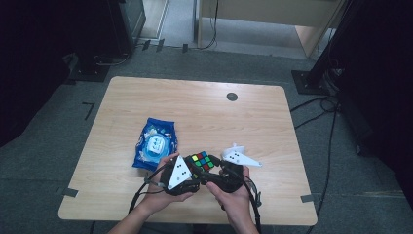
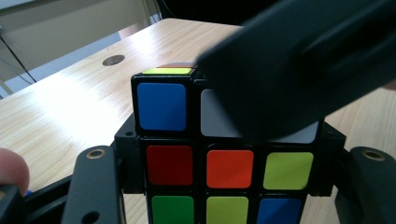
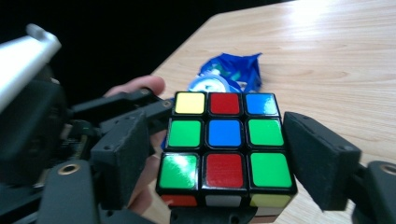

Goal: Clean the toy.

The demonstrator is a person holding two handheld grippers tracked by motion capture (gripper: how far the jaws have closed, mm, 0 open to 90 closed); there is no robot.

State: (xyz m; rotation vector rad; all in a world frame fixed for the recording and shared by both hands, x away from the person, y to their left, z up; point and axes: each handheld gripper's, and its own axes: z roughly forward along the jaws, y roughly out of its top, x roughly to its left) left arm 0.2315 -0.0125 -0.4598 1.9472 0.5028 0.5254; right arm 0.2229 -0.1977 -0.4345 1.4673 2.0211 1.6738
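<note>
Your worktop (image 1: 195,112) fills the middle of the high view. On it, at centre left, lies a blue packet (image 1: 156,144). Low in the centre you hold the cube (image 1: 204,161) above the worktop. Your left gripper (image 1: 195,171) is clenched on the cube from its sides. Your right gripper (image 1: 217,170) is released, with the cube between its jaws.

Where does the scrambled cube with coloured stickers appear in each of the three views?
High view: the scrambled cube with coloured stickers sits low in the middle, between the two grippers.
Left gripper view: the cube is in the lower centre, its upper right part hidden behind a dark blurred shape.
Right gripper view: the cube is at the centre.
Shared landmark: the light wooden table.
</note>
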